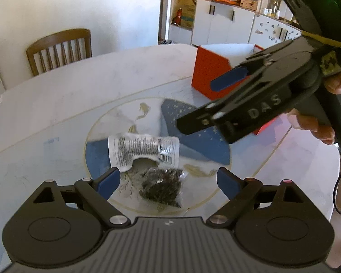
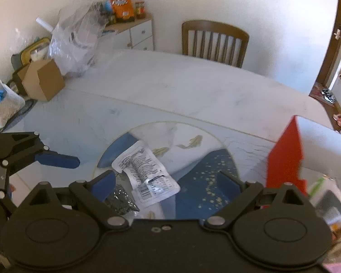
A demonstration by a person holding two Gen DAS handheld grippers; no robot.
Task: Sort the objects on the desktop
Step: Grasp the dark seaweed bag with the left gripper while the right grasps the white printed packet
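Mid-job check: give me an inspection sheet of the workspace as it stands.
Surface: white table with a round fish-pattern inlay.
Job's things: white printed packet and a clear bag of dark bits lying side by side on the inlay; red box behind them.
Clutter: cardboard box and plastic bags at the table's far end.
Grippers: left gripper open, empty, above the bag; right gripper open, empty.
Cables: black cable hanging by the right hand.
Surroundings: wooden chair, cabinets.

Left gripper (image 1: 168,182) jaws gape above a dark packet (image 1: 162,187) beside a white printed packet (image 1: 143,151).
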